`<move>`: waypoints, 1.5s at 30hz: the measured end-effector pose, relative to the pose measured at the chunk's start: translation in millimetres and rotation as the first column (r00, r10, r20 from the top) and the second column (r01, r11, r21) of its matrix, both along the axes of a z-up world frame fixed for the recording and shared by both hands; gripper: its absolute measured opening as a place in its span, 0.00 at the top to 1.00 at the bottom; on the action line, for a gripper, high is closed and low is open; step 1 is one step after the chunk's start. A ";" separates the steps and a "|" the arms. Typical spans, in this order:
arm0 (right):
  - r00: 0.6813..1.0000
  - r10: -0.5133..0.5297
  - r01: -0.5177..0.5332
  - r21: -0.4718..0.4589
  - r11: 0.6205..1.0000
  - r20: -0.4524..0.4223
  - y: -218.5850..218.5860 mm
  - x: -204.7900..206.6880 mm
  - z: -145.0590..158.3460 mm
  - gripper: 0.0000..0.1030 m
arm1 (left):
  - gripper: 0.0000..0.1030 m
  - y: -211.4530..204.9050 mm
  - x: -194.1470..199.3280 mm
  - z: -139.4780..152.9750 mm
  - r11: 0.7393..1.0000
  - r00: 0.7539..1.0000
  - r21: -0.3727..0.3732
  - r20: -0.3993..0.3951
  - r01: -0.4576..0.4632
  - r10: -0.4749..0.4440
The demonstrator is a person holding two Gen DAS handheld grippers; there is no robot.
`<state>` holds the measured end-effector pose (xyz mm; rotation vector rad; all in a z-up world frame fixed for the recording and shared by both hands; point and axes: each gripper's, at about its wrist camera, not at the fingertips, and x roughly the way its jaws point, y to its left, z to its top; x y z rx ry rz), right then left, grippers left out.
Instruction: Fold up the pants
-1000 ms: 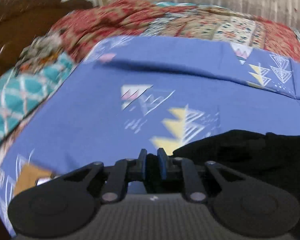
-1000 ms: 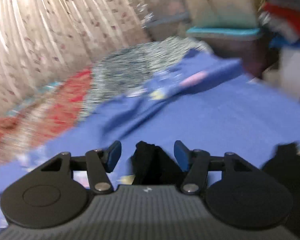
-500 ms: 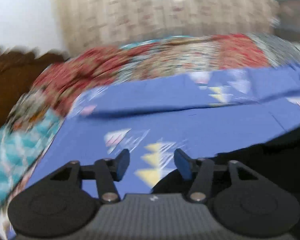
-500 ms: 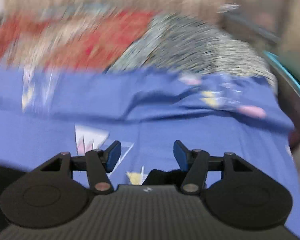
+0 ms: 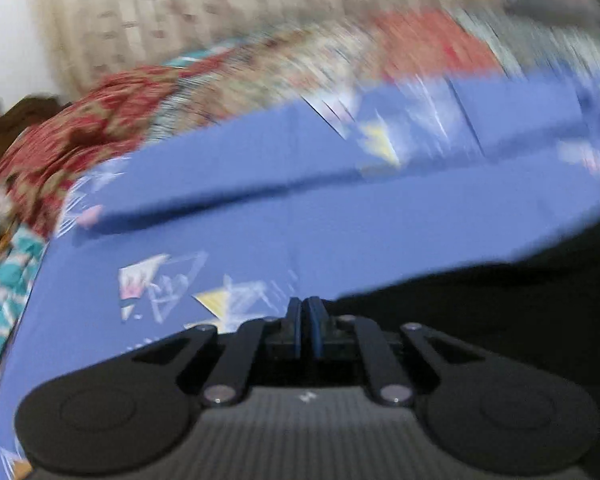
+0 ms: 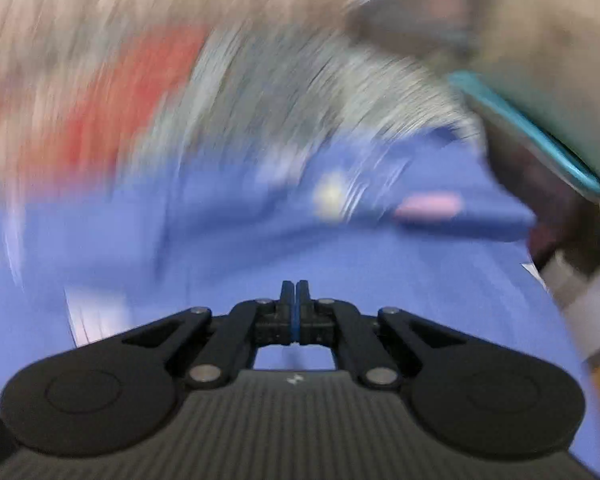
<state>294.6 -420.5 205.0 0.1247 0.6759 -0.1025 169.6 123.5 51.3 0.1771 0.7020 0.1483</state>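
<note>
The left wrist view shows the black pants [image 5: 500, 312] lying on the blue bedsheet [image 5: 260, 240] at the lower right, their dark edge running up to the left hand-held gripper [image 5: 305, 320], whose fingers are pressed together; whether cloth is pinched between them cannot be told. A red patterned quilt [image 5: 100, 120] and a beige curtain [image 5: 220, 12] lie beyond, blurred. The right wrist view shows none of that dark cloth ahead: the right hand-held gripper [image 6: 295, 300] has its fingers closed on nothing visible, over bare blue sheet, with a teal-edged object [image 6: 532, 136] at the right, heavily blurred.
</note>
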 end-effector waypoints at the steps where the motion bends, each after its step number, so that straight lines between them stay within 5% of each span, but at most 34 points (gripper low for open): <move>1: 0.998 -0.047 0.043 0.070 0.997 0.047 -13.3 -5.0 13.7 0.98 | 0.94 4.5 -4.0 9.5 0.999 0.999 -0.033 0.033 -0.026 0.027; 3: 0.992 -0.084 0.075 0.093 0.993 0.098 -24.6 -12.8 30.3 0.96 | 0.94 8.2 -12.7 23.5 0.997 0.994 -0.067 0.095 -0.039 0.045; 5: 0.997 -0.038 0.038 0.000 0.999 0.063 -13.7 -16.8 30.2 0.89 | 0.94 1.4 -25.3 30.3 0.998 0.992 -0.052 0.126 -0.022 0.028; 6: 1.000 0.019 -0.019 -0.049 0.999 0.007 -6.3 -13.4 24.1 0.73 | 0.94 -2.0 -30.6 32.4 0.999 0.991 -0.045 0.134 -0.017 0.023; 7: 0.991 0.104 -0.111 -0.094 0.989 -0.081 8.4 -7.8 12.3 0.45 | 0.94 -6.0 -37.4 34.1 0.999 0.990 -0.041 0.141 -0.013 0.019; 8: 0.975 0.163 -0.184 -0.141 0.973 -0.151 21.8 -4.6 0.6 0.37 | 0.94 -9.0 -43.4 34.9 0.999 0.989 -0.039 0.149 -0.013 0.019; 11: 0.906 0.295 -0.382 -0.285 0.879 -0.304 67.5 0.6 -37.0 0.36 | 0.94 -19.5 -70.1 39.9 1.000 0.984 -0.019 0.178 -0.025 0.028; 15: 0.815 0.327 -0.488 -0.263 0.832 -0.479 85.0 23.1 -76.6 0.17 | 0.94 -23.7 -97.9 41.5 0.999 0.982 -0.015 0.186 -0.035 0.037; 17: 0.789 0.280 -0.495 -0.295 0.817 -0.548 80.9 21.4 -95.3 0.19 | 0.94 -21.7 -102.9 39.8 0.999 0.985 -0.025 0.165 -0.040 0.043; 18: 0.779 0.268 -0.494 -0.291 0.820 -0.567 78.4 19.5 -101.5 0.33 | 0.94 -19.9 -103.9 38.7 0.999 0.987 -0.032 0.153 -0.041 0.045; 19: 0.773 0.283 -0.498 -0.267 0.825 -0.568 73.1 16.6 -102.1 0.67 | 0.94 -18.7 -104.1 37.8 0.999 0.988 -0.034 0.147 -0.043 0.047; 20: 0.786 0.290 -0.489 -0.262 0.832 -0.546 70.0 11.0 -94.4 0.86 | 0.94 -17.5 -103.6 37.1 0.998 0.988 -0.034 0.146 -0.044 0.049; 22: 0.866 0.250 -0.394 -0.284 0.874 -0.432 61.4 5.4 -74.0 0.96 | 0.94 -15.2 -100.2 39.3 0.998 0.986 -0.034 0.156 -0.055 0.060; 25: 0.980 0.163 -0.177 -0.123 0.976 -0.113 25.0 -6.4 -10.5 0.97 | 0.94 -9.5 -95.3 50.0 0.993 0.975 -0.066 0.193 -0.095 0.106; 27: 0.997 0.024 -0.026 0.033 0.999 0.077 -8.4 -22.4 25.3 0.97 | 0.97 -4.5 -96.9 57.8 0.987 0.960 -0.082 0.233 -0.137 0.153; 29: 0.974 -0.145 0.108 0.205 0.973 0.172 -46.9 -40.1 45.1 0.98 | 0.97 3.2 -100.3 63.0 0.980 0.945 -0.088 0.263 -0.178 0.196; 32: 0.942 -0.299 0.256 0.248 0.934 0.154 -81.3 -58.9 41.3 0.98 | 0.97 15.8 -102.5 59.7 0.975 0.954 -0.133 0.220 -0.176 0.202; 36: 0.939 -0.344 0.333 0.214 0.918 0.016 -100.1 -71.0 4.7 0.93 | 0.92 20.3 -103.9 44.4 0.978 0.976 -0.145 0.137 -0.149 0.169; 41: 0.973 -0.224 0.232 0.216 0.948 -0.060 -75.3 -50.1 -17.8 0.90 | 0.73 -1.2 -83.1 38.2 0.998 0.992 0.008 0.108 -0.062 0.061; 45: 0.989 -0.129 0.139 0.182 0.973 -0.066 -42.1 -28.2 -20.0 0.71 | 0.62 -21.3 -62.1 37.4 0.988 0.992 0.151 0.118 0.018 -0.036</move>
